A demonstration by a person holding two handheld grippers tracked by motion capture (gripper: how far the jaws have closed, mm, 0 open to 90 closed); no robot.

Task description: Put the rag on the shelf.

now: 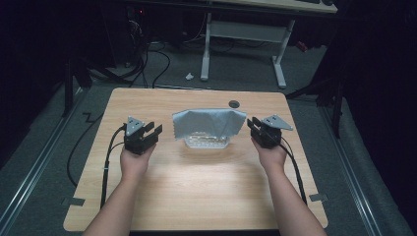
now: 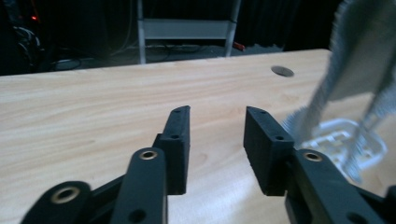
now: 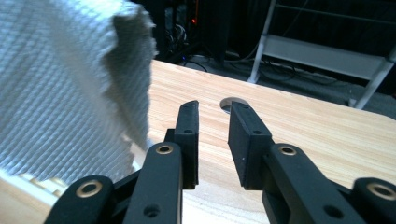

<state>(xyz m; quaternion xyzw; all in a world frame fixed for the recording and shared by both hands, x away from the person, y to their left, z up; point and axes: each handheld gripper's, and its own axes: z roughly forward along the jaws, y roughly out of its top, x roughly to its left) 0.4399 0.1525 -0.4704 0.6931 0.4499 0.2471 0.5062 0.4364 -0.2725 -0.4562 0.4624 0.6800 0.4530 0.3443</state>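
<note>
At a wooden desk (image 1: 196, 196), I hold a claw in each hand on either side of a grey cloth (image 1: 209, 123) draped over a clear plastic tray (image 1: 206, 142) near the desk's middle. The cloth covers most of the tray, leaving the tray's near edge showing below its hem. My left claw (image 1: 153, 130) sits just off the cloth's left edge, its jaws apart with nothing between them; the left claw's view (image 2: 217, 140) shows bare wood in the gap, with the cloth's zigzag-cut edge and the tray off to the right. My right claw (image 1: 252, 123) sits close beside the cloth's right corner, jaws also apart and empty; in its own view (image 3: 212, 140) the gap frames bare desk and a round hole (image 3: 232, 102) in the desktop, while the woven cloth hangs large at the left, clear of the pads. Beyond the desk, a white-legged table (image 1: 246, 44) stands on the dark floor.
</note>
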